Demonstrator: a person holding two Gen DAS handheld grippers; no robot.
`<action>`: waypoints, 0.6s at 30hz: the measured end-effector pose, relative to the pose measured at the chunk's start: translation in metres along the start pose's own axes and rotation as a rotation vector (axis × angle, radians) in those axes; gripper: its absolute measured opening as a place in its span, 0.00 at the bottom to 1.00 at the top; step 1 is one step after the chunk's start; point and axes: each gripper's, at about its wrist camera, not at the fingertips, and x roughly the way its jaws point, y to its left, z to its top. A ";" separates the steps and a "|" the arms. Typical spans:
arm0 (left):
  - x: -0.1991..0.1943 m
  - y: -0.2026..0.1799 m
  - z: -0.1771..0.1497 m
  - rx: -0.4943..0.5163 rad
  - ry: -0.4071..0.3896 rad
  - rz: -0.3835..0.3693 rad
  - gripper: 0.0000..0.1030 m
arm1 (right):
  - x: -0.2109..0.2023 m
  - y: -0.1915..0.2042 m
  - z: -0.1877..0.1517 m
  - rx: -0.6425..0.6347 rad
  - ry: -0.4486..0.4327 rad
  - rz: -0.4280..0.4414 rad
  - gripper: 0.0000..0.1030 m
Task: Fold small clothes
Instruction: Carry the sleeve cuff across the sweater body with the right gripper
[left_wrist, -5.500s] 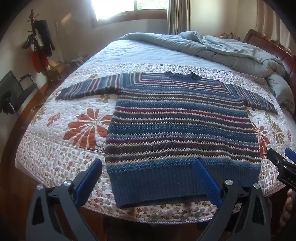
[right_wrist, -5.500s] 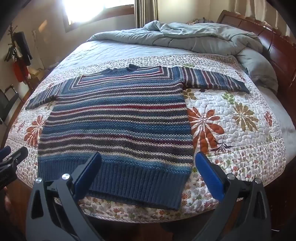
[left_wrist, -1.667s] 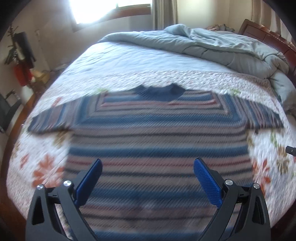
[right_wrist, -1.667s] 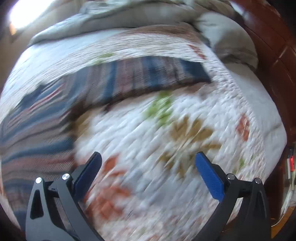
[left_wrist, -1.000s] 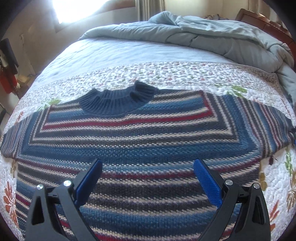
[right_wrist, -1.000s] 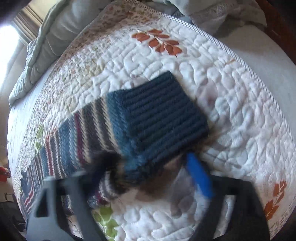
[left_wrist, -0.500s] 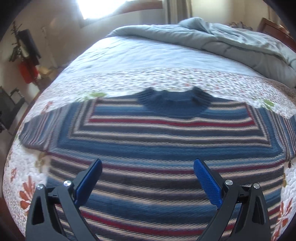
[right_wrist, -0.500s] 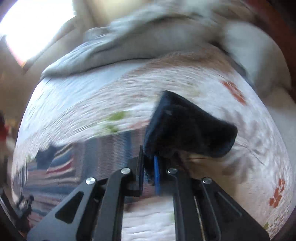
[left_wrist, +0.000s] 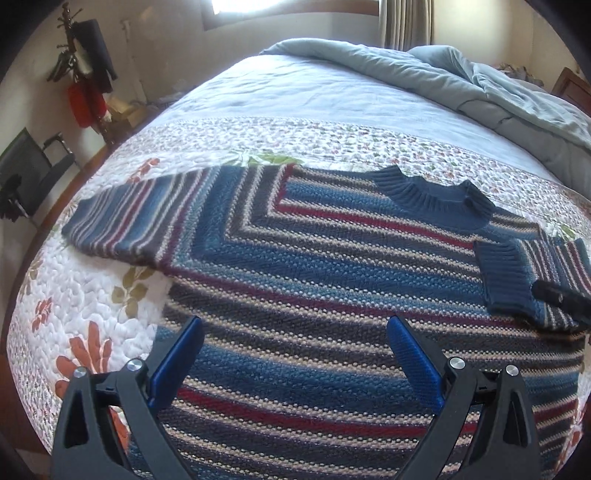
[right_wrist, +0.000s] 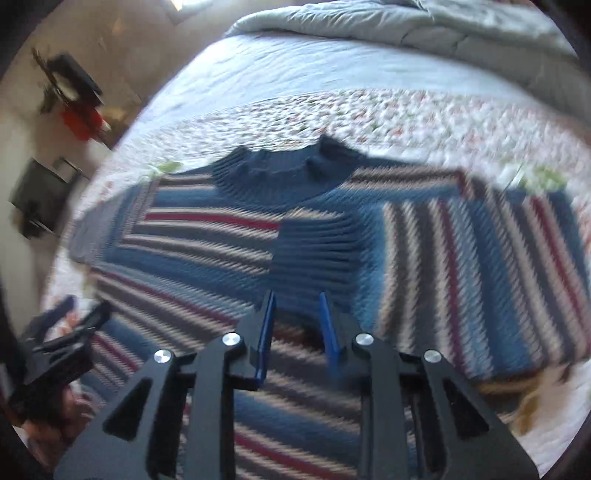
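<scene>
Right tongs (right_wrist: 297, 308) gape just behind sweater's (left_wrist: 295, 280) folded-in cuff (right_wrist: 314, 254).

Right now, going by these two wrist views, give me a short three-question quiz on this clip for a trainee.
1. True or false: the right sleeve already lies folded across the body of the sweater.
2. Which gripper has its jaws spread wide over the sweater? A) left gripper B) right gripper
3. Fill in: the left sleeve lies spread out flat on the floral ____.

Key:
1. True; its ribbed cuff rests below the collar.
2. A; the right gripper's jaws are only slightly apart, just off the cuff.
3. Quilt.
</scene>
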 end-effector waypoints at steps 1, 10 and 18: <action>0.000 -0.003 0.000 0.005 0.001 -0.013 0.96 | -0.007 -0.005 -0.006 0.016 -0.013 0.012 0.24; 0.015 -0.092 0.009 0.022 0.155 -0.403 0.96 | -0.075 -0.075 -0.085 0.149 -0.157 -0.240 0.35; 0.056 -0.154 0.027 0.016 0.320 -0.467 0.95 | -0.087 -0.102 -0.106 0.201 -0.231 -0.219 0.37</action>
